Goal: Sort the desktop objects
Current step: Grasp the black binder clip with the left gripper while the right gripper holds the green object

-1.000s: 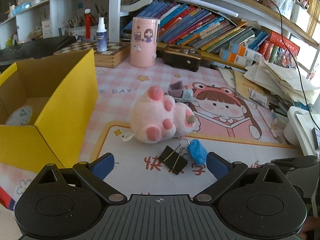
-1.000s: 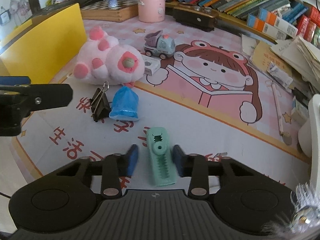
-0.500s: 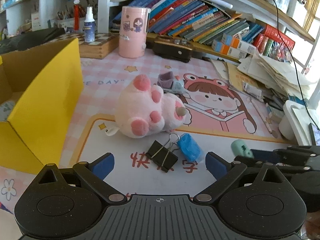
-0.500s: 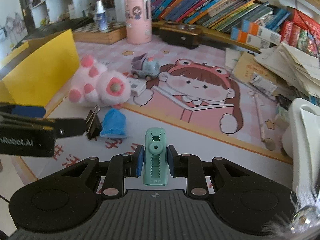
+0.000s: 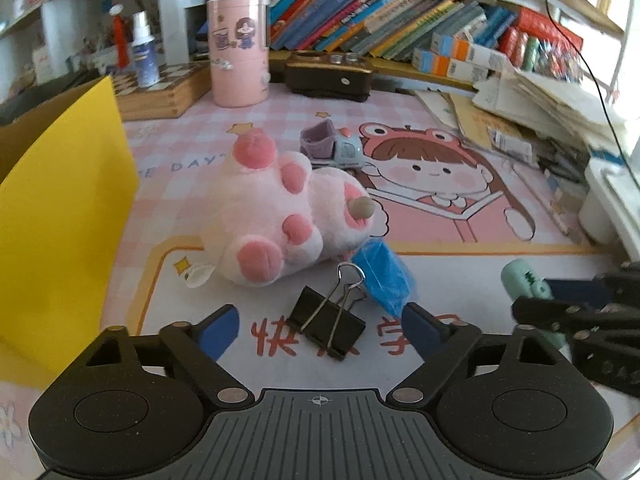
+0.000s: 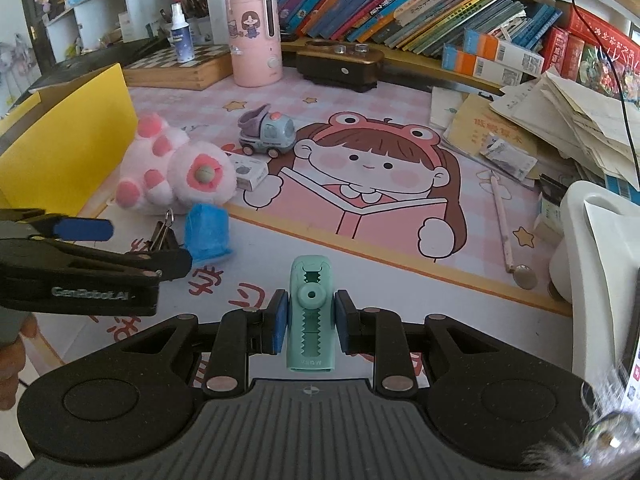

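Note:
My right gripper (image 6: 311, 314) is shut on a mint green crocodile eraser (image 6: 310, 312) and holds it above the desk mat; it also shows in the left wrist view (image 5: 524, 280). My left gripper (image 5: 320, 324) is open, its blue pads either side of a black binder clip (image 5: 328, 320) lying on the mat. A blue crumpled bag (image 5: 382, 276) lies just beyond the clip. A pink plush toy (image 5: 280, 216) lies behind them. A small toy truck (image 5: 334, 150) stands further back. The left gripper shows in the right wrist view (image 6: 84, 248).
A yellow cardboard box (image 5: 60, 208) stands open at the left. A pink cylinder (image 5: 238, 50), a wooden chess box (image 5: 160, 90) and a dark case (image 5: 328, 78) stand at the back. Books line the shelf. Papers (image 6: 560, 120) and a white appliance (image 6: 596, 248) crowd the right.
My right gripper has closed on the green eraser and lifted it off the mat. My left gripper has moved forward to the binder clip.

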`<move>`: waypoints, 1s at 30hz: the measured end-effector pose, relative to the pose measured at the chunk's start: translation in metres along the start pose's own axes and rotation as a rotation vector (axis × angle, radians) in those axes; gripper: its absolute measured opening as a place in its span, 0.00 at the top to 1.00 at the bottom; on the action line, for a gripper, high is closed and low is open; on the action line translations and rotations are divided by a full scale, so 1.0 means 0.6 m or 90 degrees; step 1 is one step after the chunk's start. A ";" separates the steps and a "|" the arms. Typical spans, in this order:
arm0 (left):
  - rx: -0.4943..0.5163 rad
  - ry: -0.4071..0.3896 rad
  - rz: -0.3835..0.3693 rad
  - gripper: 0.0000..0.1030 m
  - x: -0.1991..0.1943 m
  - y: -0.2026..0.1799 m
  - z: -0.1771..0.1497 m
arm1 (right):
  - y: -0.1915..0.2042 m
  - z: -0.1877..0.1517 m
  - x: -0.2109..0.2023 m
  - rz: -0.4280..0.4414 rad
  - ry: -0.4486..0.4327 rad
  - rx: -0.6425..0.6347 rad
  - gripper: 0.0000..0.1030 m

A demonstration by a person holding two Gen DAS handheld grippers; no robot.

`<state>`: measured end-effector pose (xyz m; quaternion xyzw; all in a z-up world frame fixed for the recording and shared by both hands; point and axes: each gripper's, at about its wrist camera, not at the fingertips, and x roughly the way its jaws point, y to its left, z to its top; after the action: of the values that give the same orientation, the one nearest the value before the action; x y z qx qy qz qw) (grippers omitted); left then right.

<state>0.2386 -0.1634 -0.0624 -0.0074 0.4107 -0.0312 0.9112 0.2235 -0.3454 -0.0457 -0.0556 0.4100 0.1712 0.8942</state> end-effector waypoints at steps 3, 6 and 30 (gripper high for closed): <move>0.013 -0.001 -0.005 0.26 -0.002 0.004 0.001 | -0.002 0.000 0.000 -0.001 0.001 0.001 0.78; 0.036 0.000 -0.007 0.26 -0.003 0.006 -0.001 | -0.004 0.000 0.002 -0.004 0.003 0.005 0.78; 0.075 -0.019 -0.058 0.55 -0.014 -0.004 -0.006 | 0.019 0.002 -0.001 -0.010 0.004 -0.001 0.78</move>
<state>0.2304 -0.1655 -0.0585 0.0274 0.3941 -0.0968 0.9135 0.2199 -0.3347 -0.0441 -0.0603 0.4121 0.1642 0.8942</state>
